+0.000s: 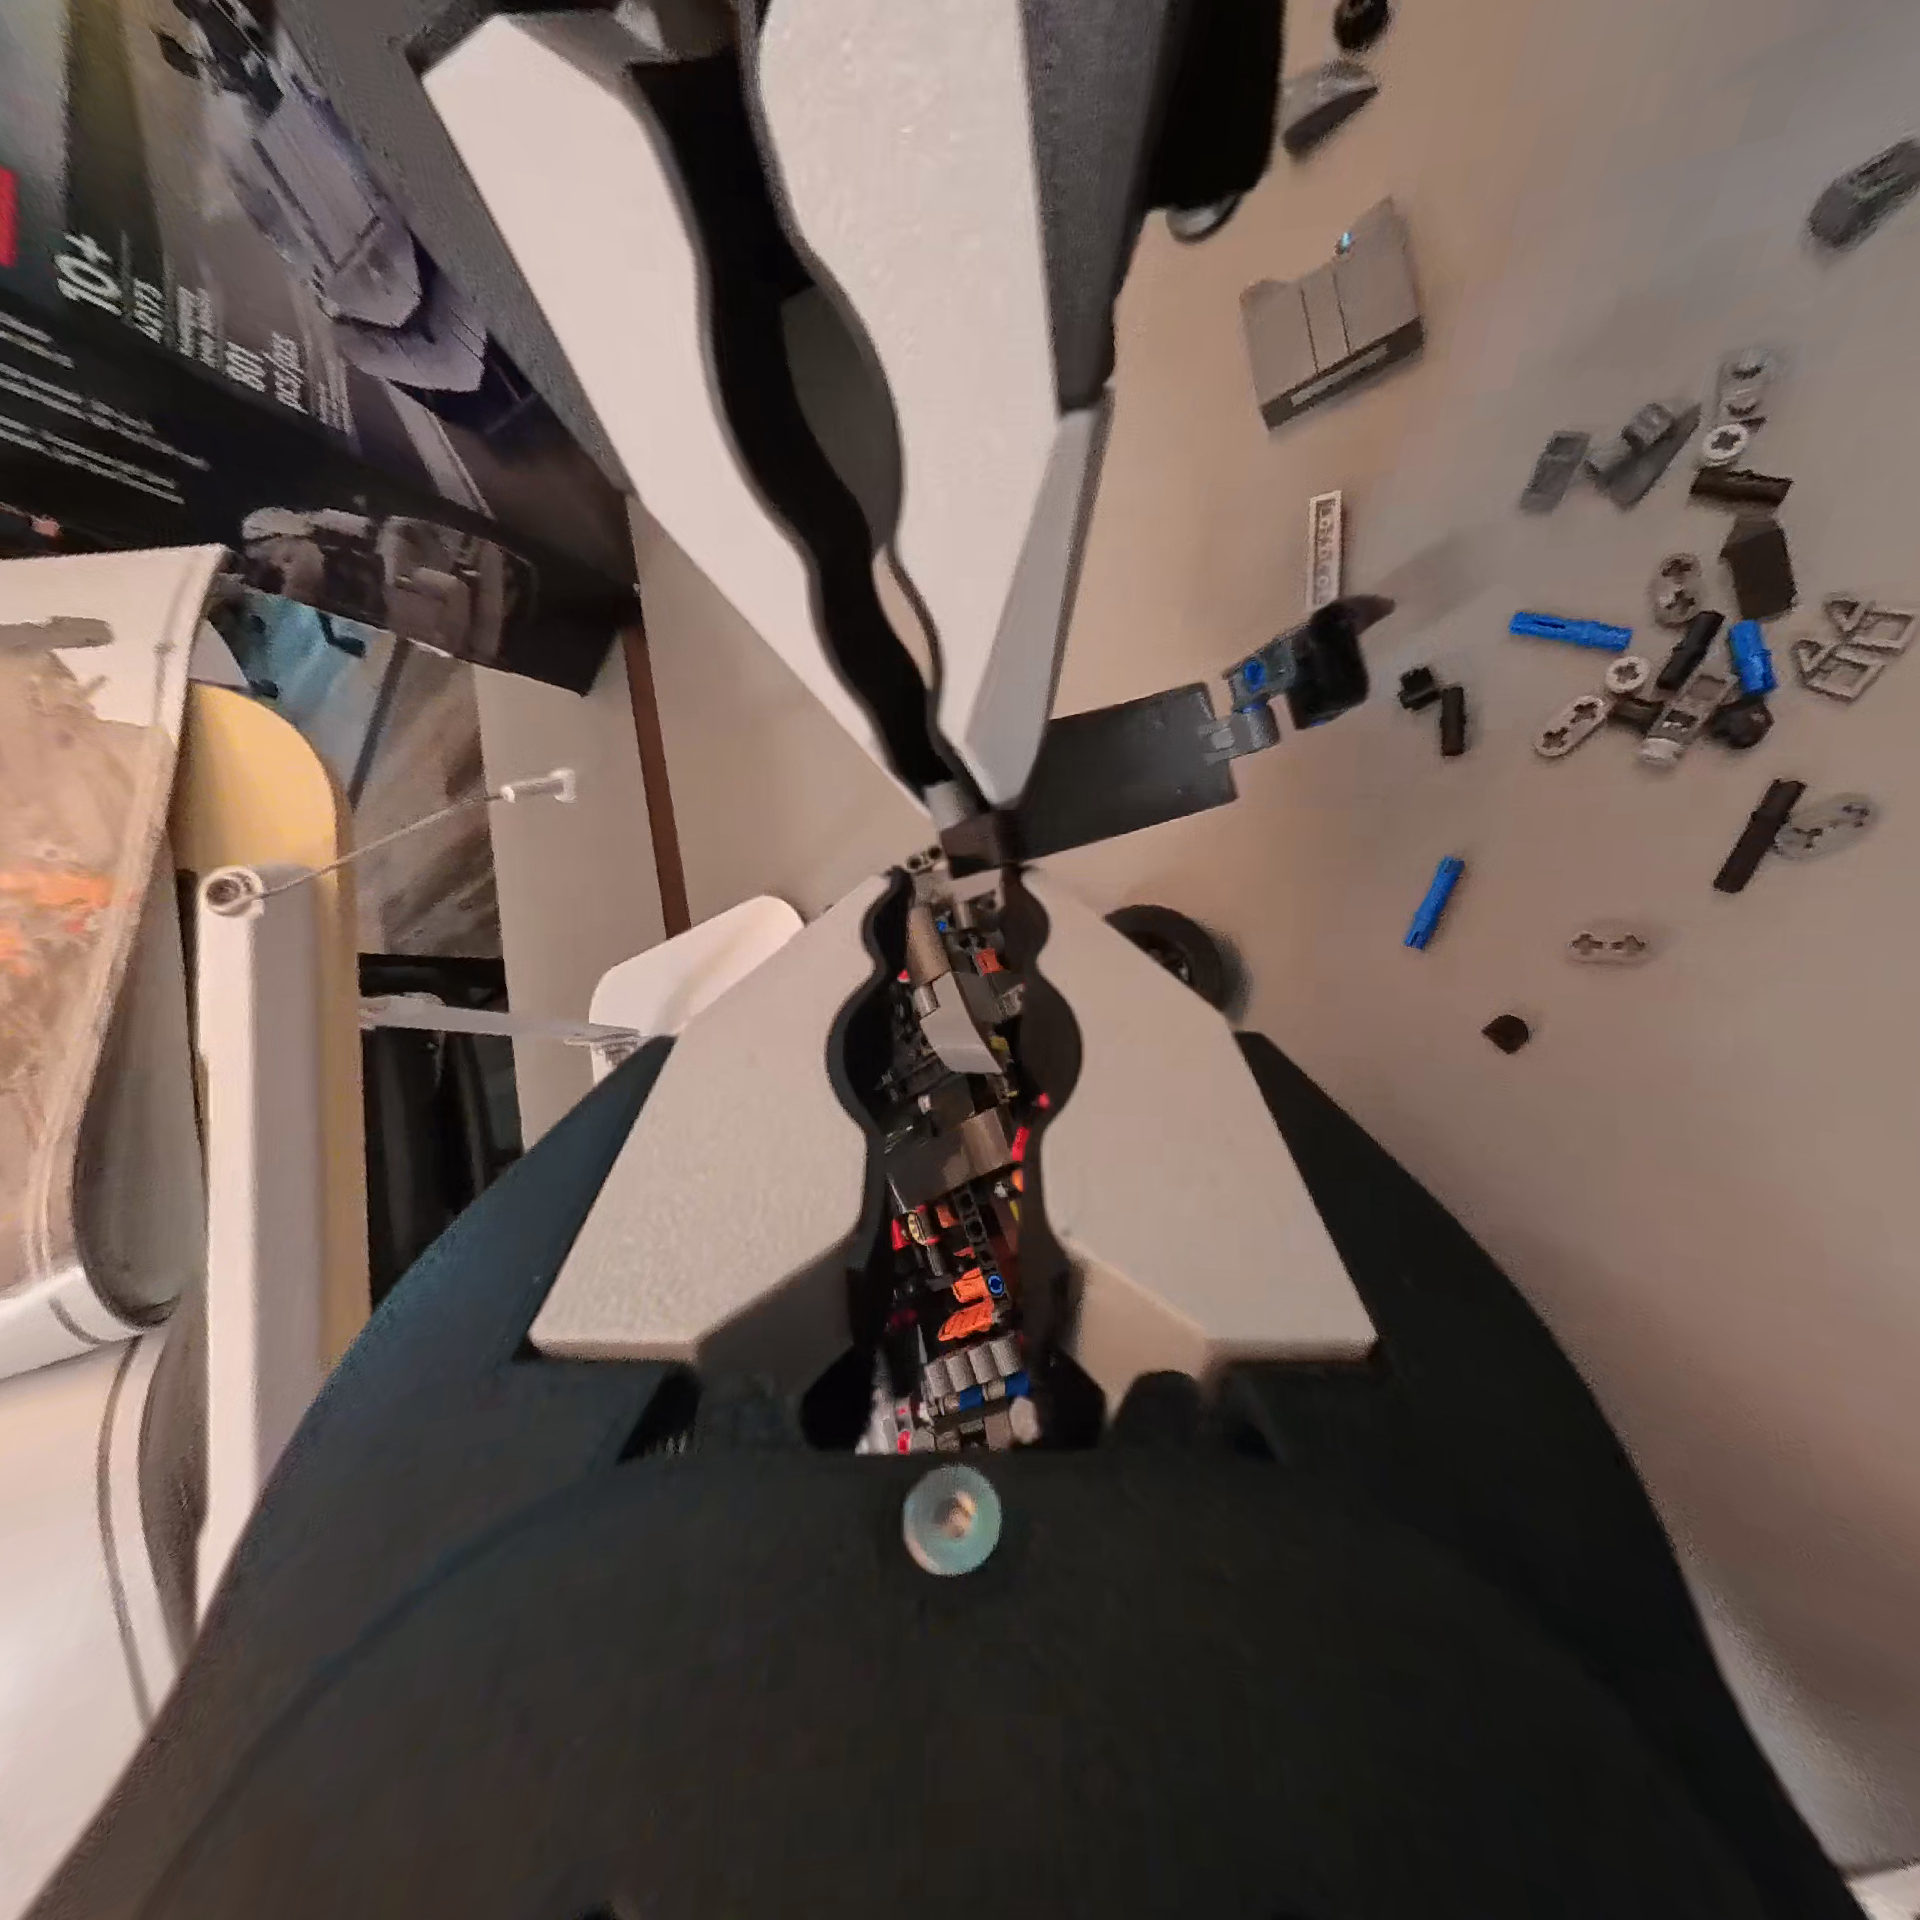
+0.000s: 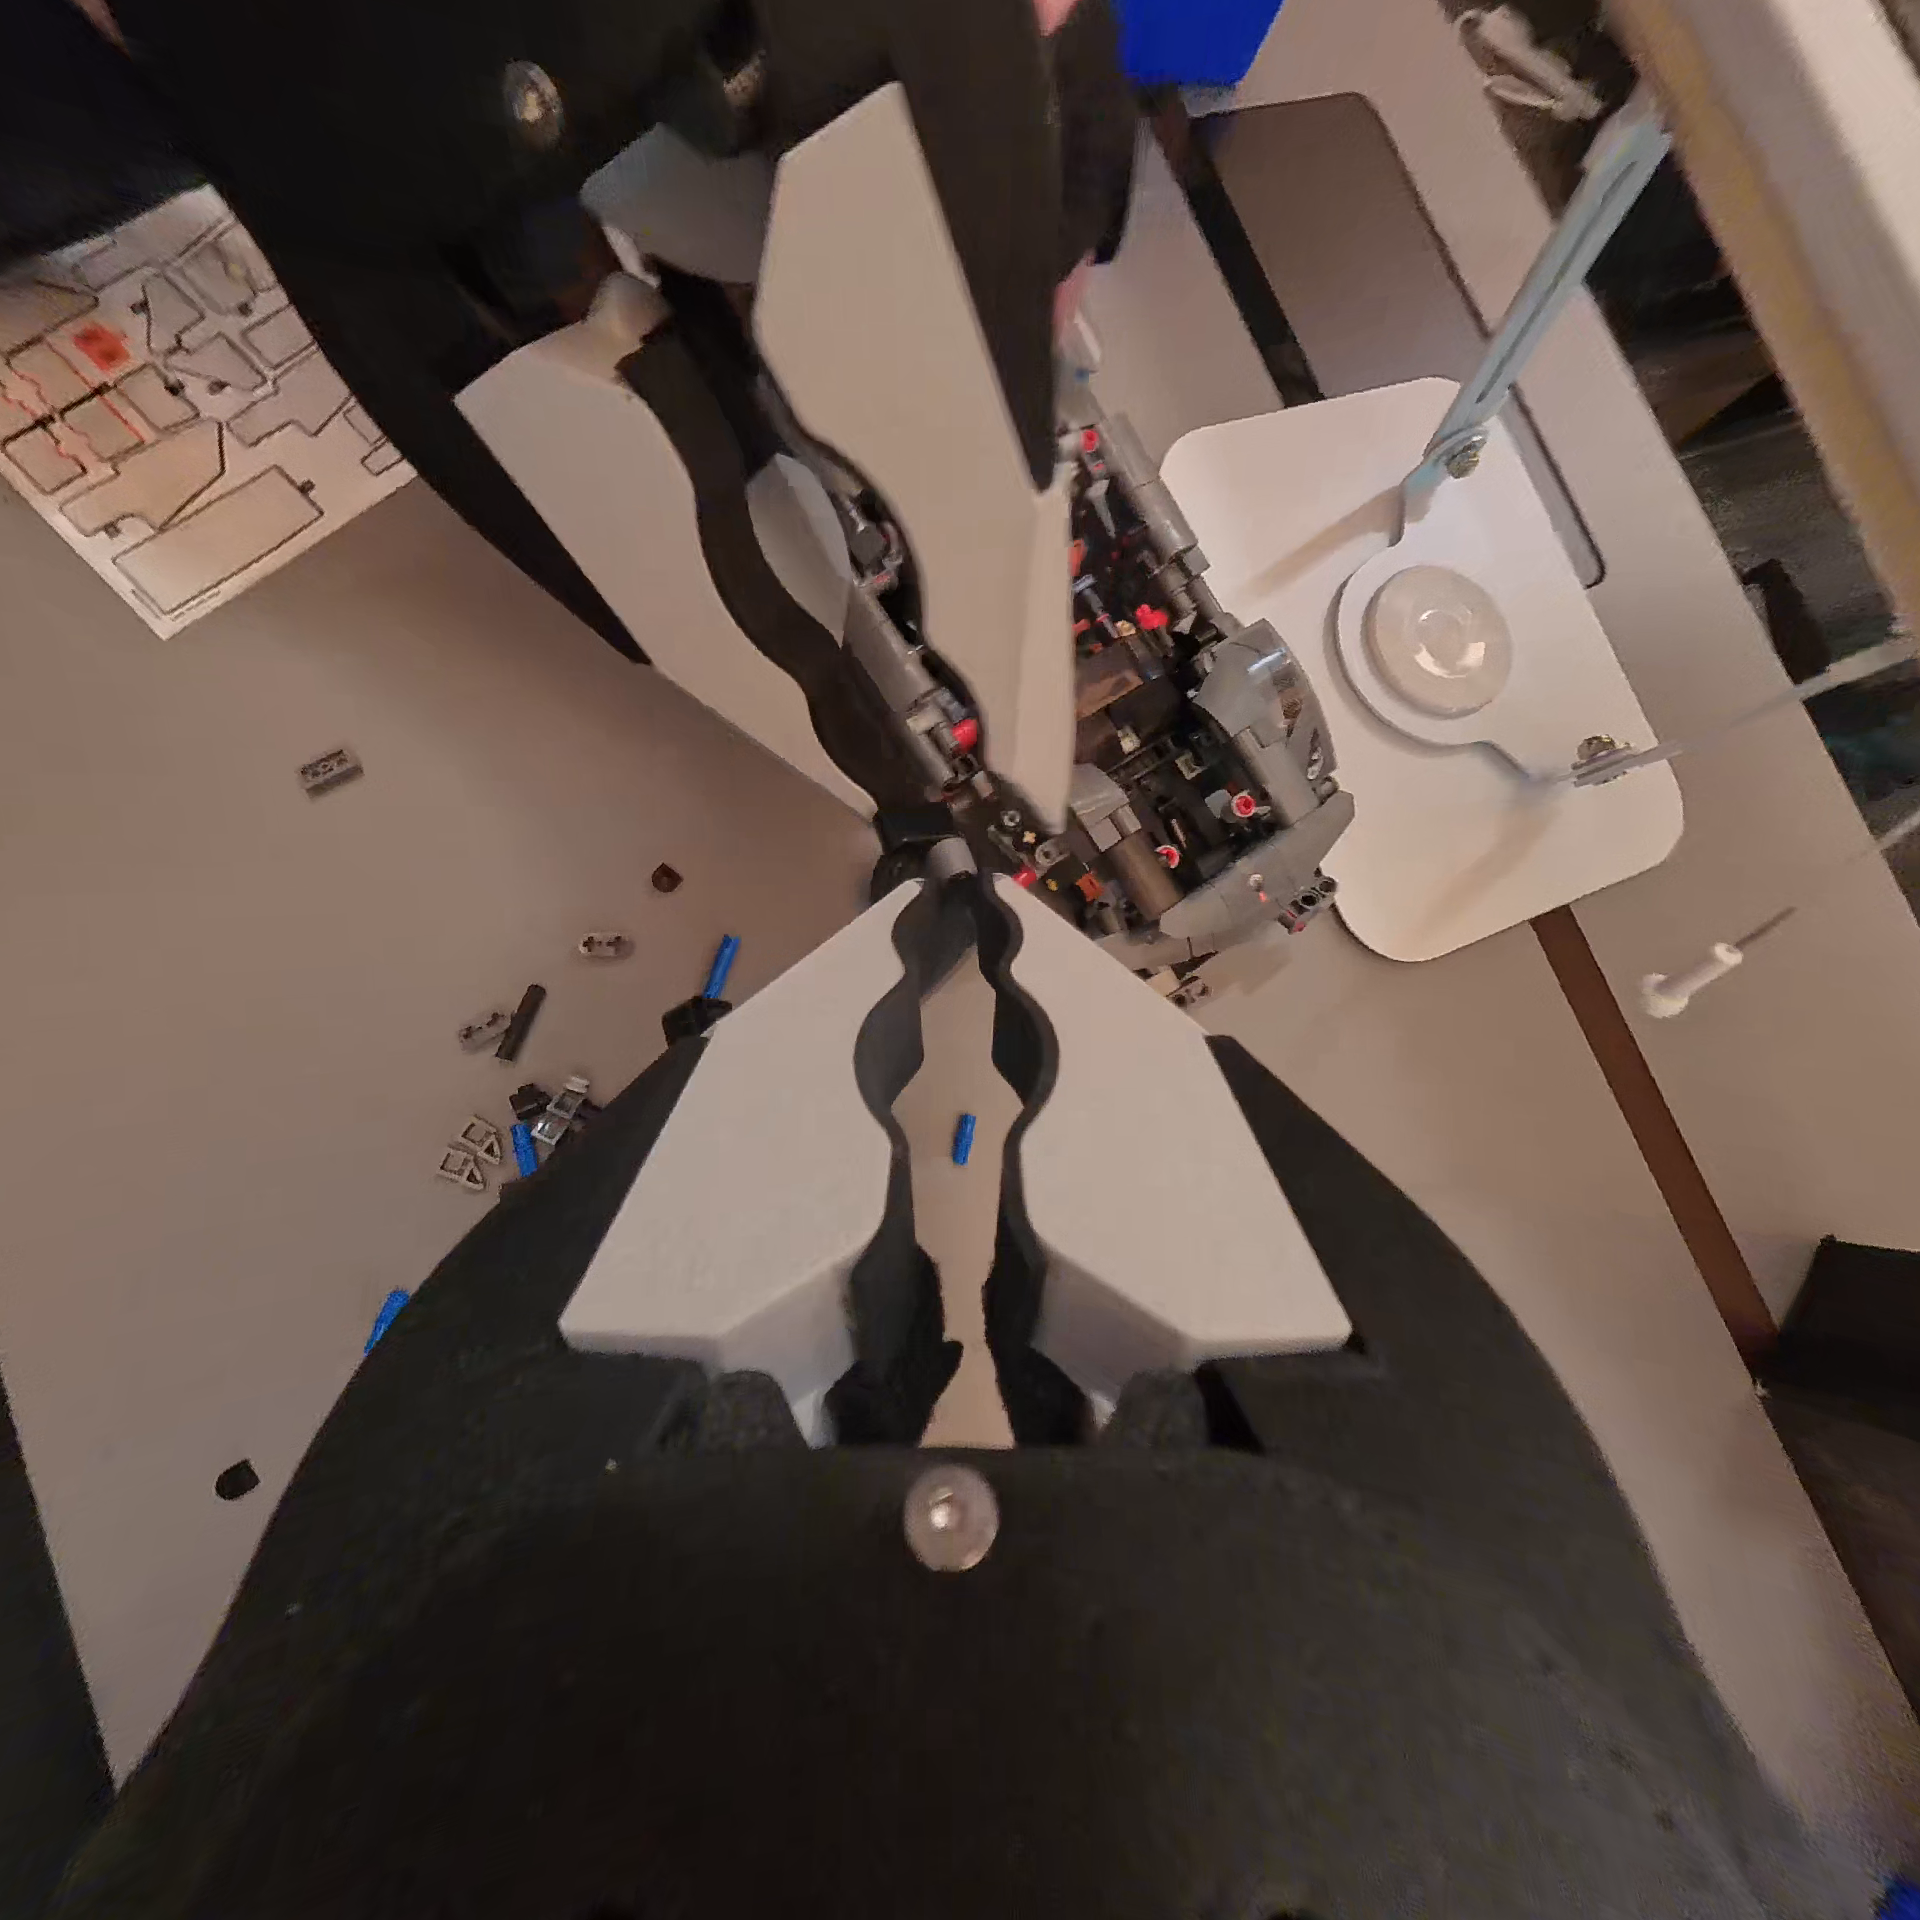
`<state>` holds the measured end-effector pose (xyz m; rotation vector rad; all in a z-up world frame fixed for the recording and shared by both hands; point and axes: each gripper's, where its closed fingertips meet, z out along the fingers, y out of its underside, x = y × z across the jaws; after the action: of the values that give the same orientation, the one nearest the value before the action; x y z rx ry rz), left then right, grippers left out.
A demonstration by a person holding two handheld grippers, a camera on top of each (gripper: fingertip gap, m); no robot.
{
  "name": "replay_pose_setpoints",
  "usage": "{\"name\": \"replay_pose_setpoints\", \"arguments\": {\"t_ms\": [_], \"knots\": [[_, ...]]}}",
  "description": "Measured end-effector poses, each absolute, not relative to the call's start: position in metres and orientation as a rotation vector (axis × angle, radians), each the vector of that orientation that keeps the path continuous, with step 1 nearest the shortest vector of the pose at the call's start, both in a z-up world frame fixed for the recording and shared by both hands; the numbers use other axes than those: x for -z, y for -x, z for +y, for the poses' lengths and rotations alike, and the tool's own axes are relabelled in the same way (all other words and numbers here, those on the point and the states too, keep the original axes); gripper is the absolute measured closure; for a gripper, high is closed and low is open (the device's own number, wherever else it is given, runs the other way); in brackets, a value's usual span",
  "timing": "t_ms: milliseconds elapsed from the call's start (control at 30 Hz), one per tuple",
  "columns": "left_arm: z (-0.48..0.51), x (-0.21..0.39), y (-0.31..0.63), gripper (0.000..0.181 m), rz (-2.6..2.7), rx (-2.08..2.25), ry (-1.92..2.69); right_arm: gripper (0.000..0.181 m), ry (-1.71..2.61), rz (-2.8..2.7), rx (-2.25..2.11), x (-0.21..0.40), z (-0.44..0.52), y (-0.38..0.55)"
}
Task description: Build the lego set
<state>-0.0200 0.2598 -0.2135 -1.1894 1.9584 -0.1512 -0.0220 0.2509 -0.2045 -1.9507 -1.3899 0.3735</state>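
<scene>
Grey-black part-built lego model (image 2: pixel 1174 727) clamped by left gripper (image 1: pixel 951 883); right gripper (image 2: pixel 961 883) pinches small grey-black piece (image 1: pixel 971 821) against model. Attaching step; next, press home squarely.

A hobby desk indoors: pale tabletop (image 2: pixel 260 831) strewn with loose bricks (image 1: pixel 1683 665), set box (image 1: pixel 260 312) alongside.

The partly built grey-and-black brick model with red pins (image 2: pixel 1195 727) sat right of frame centre in the right wrist view, beside a white plate. Loose grey, black and blue brick parts (image 1: pixel 1683 665) lay scattered at the right of the left wrist view.
</scene>
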Motion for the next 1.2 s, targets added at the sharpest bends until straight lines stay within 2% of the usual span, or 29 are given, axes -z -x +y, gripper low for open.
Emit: {"name": "replay_pose_setpoints", "arguments": {"t_ms": [33,200,400,567,1000,1200], "knots": [[0.258,0.212,0.019,0.174,1.954,0.159,1.176,0.177,1.948,-1.375,-0.388,0.201,0.252,0.021],[0.261,0.206,0.014,0.174,1.903,0.165,1.149,0.178,1.954,-1.41,-0.347,0.198,0.257,0.015],[0.27,0.192,0.014,0.156,1.809,0.177,1.163,0.177,2.003,-1.517,-0.153,0.205,0.273,0.016],[0.275,0.192,0.016,0.17,1.8,0.045,1.108,0.178,1.944,-1.434,-0.093,0.19,0.275,0.024],[0.271,0.168,0.009,0.171,1.685,-0.066,0.938,0.176,1.911,-1.184,-0.303,0.168,0.271,0.015],[0.262,0.15,0.009,0.173,1.615,0.084,0.898,0.175,1.817,-1.053,-0.696,0.149,0.261,0.017]]}}
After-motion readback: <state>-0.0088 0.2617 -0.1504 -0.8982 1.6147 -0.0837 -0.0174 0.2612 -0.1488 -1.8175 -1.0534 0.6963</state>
